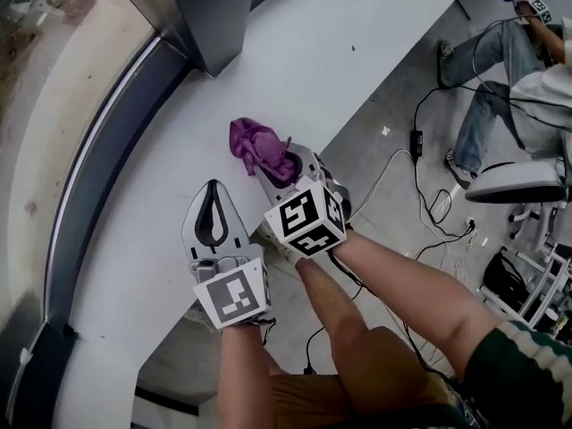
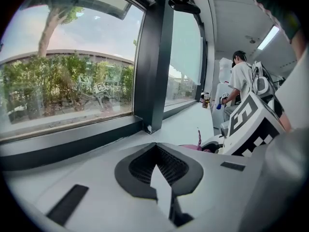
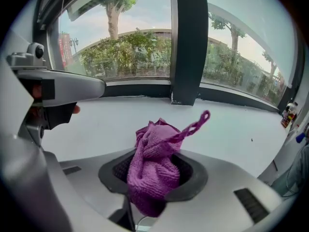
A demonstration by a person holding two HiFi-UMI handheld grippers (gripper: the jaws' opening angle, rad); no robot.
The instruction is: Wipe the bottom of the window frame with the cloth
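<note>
A crumpled purple cloth point(image 1: 253, 141) point(image 3: 153, 161) is pinched in my right gripper point(image 1: 282, 161) point(image 3: 154, 170), which is shut on it just above the white sill point(image 1: 295, 52). A loop of the cloth sticks up free. The dark bottom rail of the window frame point(image 1: 105, 150) point(image 3: 137, 90) point(image 2: 72, 141) runs along the sill's far side, apart from the cloth. My left gripper point(image 1: 213, 188) point(image 2: 157, 153) hovers over the sill beside the right one, jaws shut with nothing between them.
A dark vertical mullion point(image 1: 210, 16) point(image 3: 188, 42) point(image 2: 157, 57) stands on the sill ahead. The sill's inner edge drops to a grey floor with cables point(image 1: 416, 141). A seated person point(image 1: 500, 70) and a chair point(image 1: 518, 181) are at right.
</note>
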